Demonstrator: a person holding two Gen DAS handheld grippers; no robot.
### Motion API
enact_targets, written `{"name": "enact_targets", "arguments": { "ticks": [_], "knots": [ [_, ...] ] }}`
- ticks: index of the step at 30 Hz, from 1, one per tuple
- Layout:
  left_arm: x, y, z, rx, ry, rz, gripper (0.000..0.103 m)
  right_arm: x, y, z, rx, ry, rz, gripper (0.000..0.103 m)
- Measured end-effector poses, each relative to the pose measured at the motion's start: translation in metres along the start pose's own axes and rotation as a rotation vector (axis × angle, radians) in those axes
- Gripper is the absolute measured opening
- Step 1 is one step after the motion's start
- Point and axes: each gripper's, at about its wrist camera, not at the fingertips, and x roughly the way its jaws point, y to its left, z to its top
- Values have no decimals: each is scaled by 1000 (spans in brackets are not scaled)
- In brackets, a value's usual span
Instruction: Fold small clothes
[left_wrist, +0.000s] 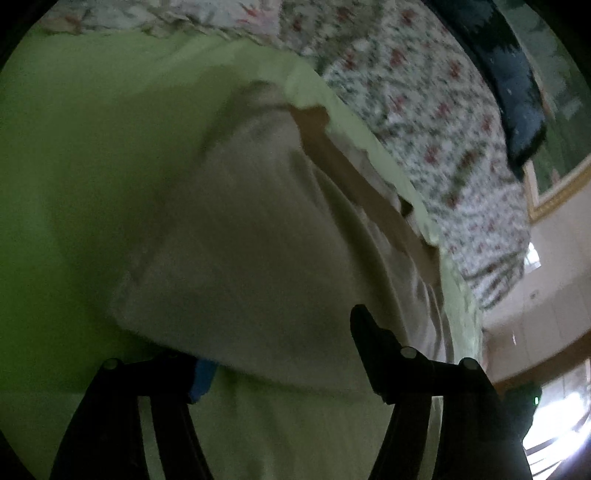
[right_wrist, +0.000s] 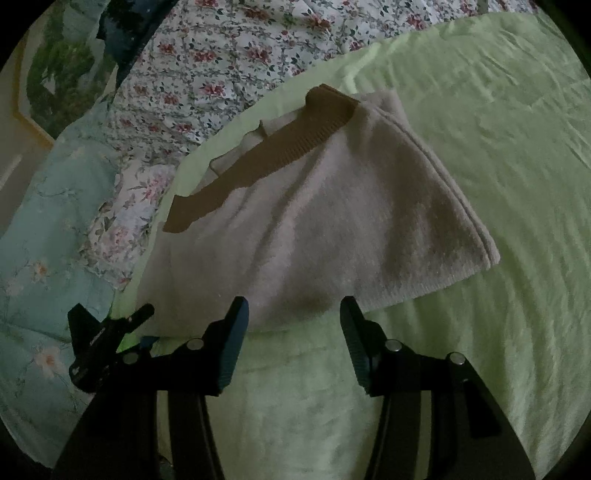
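Left wrist view, dim and blurred: a folded cream knitted garment with a ribbed tan-brown band (left_wrist: 258, 229) lies on a pale green bed sheet (left_wrist: 74, 166). The tan band runs along the garment's far right edge. Beyond it, toward the upper right, lies a white quilt printed with red flowers (left_wrist: 424, 92), and past that a dark blue cloth (left_wrist: 517, 92). The left gripper (left_wrist: 280, 354) is at the garment's near edge with its jaws set apart. The black right finger (left_wrist: 373, 343) stands over the fabric; the left finger, with a blue pad (left_wrist: 201, 380), is partly hidden beneath the garment's near hem. Whether the pads press the cloth cannot be told.

Right wrist view, sharper: the same cream garment (right_wrist: 314, 221) lies flat on the green sheet (right_wrist: 480, 147), folded into a rough wedge, its tan band along the far left edge beside the floral quilt (right_wrist: 221, 55). A pale teal flowered cover (right_wrist: 44, 229) lies at the left. The right gripper (right_wrist: 293, 332) sits at the garment's near edge, jaws apart, gripping nothing; green sheet shows between the fingers. The left gripper (right_wrist: 110, 332) appears at the lower left, at the garment's near left corner.
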Motion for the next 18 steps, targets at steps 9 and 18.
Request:
{"name": "enact_targets", "arguments": {
  "ticks": [9, 18],
  "knots": [
    [6, 10, 35, -30, -74, 54, 15, 5, 1, 5, 5, 0, 15, 53],
    [-16, -89, 31, 280, -117, -8, 9, 11, -1, 42, -28, -14, 54, 53]
  ]
}}
